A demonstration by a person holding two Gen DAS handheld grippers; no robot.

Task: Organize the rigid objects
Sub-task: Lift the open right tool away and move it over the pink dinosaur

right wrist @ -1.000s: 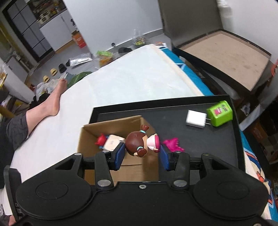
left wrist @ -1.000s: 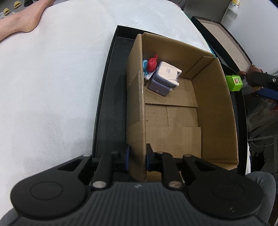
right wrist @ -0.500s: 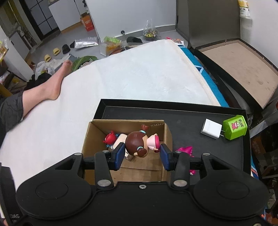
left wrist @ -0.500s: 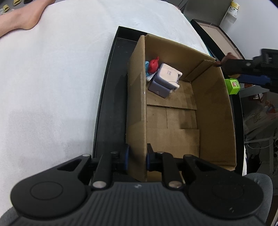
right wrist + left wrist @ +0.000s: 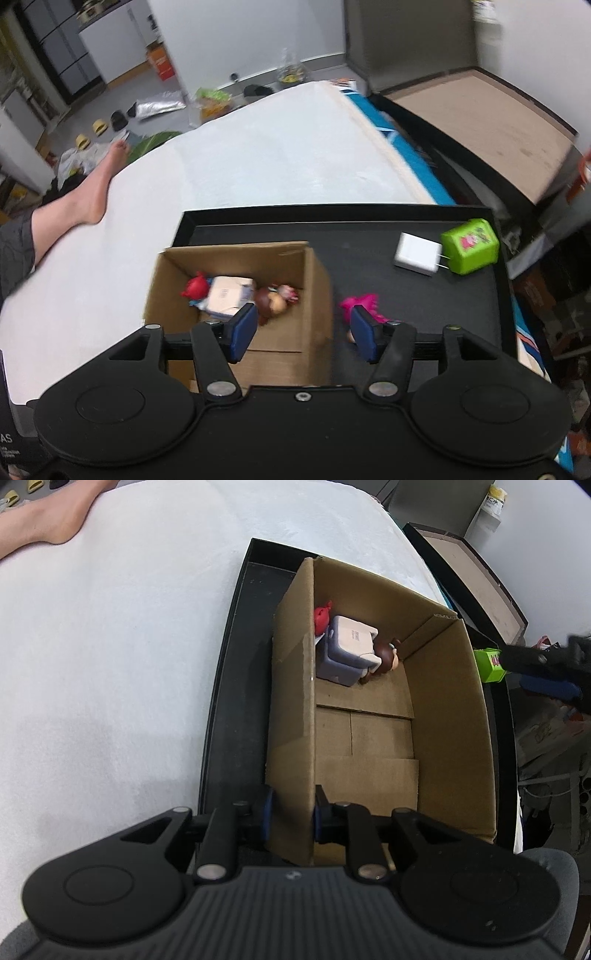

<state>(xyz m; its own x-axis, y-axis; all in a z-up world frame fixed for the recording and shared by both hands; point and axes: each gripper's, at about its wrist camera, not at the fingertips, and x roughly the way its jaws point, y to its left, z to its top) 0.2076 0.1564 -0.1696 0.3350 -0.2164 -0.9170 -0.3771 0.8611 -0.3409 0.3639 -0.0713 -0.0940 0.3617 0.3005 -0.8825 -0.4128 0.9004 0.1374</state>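
An open cardboard box (image 5: pixel 448 716) (image 5: pixel 314 295) stands on a black tray (image 5: pixel 236 657) (image 5: pixel 424 306). My left gripper (image 5: pixel 291 814) is shut on the box's near left wall. My right gripper (image 5: pixel 301 328) hangs above the box, its jaws opening with nothing between them. The brown-haired doll (image 5: pixel 275 301) (image 5: pixel 386 657) lies inside the box, beside a white and lilac box-shaped item (image 5: pixel 349 650) (image 5: pixel 227 295) and a red figure (image 5: pixel 322 618) (image 5: pixel 195 288). On the tray outside lie a pink toy (image 5: pixel 360 301), a white charger (image 5: pixel 415 254) and a green cube (image 5: pixel 469 245) (image 5: pixel 489 666).
The tray rests on a white mattress (image 5: pixel 110 646) (image 5: pixel 258 158). A person's bare leg and foot (image 5: pixel 85 206) lie on its far left. A large dark case (image 5: pixel 480 122) stands open past the right edge. Bags and slippers litter the floor beyond.
My right gripper has opened and the doll has dropped out of it into the box, next to the white item. The left gripper keeps its grip on the box wall.
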